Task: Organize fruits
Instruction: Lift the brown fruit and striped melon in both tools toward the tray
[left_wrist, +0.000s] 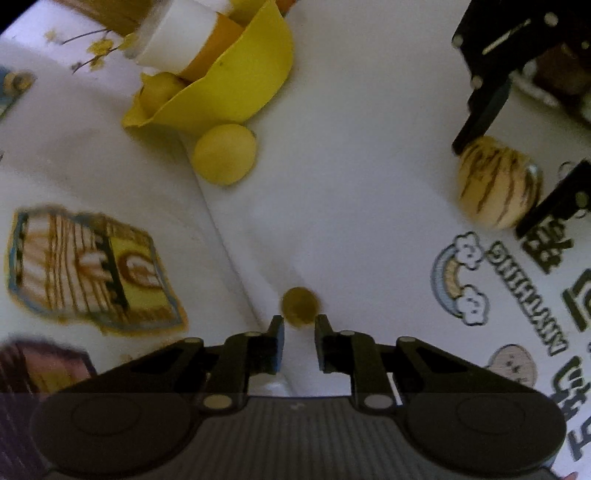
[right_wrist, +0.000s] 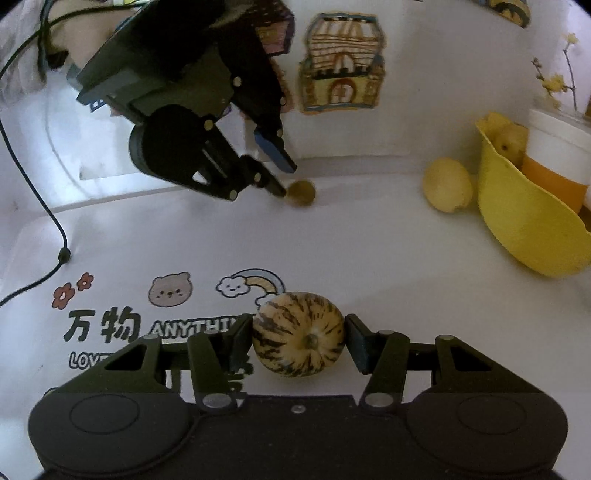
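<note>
Squarely between the fingers of the right claw (right_wrist: 298, 341) sits a striped melon-like fruit (right_wrist: 298, 334), resting on the white worktop (right_wrist: 369, 243); the left finger touches its side, while the right finger stands just apart, so the claw is released, not clamped. Further off, the left claw (left_wrist: 299, 326) is also parted, its tips just beside a small olive-brown fruit (left_wrist: 300, 306). Only the right wrist view shows the black cable (right_wrist: 55, 236). A yellow lemon (left_wrist: 224, 153) lies against the tipped yellow bowl (left_wrist: 236, 81), which holds more fruit and a white-and-orange cup (left_wrist: 188, 46).
</note>
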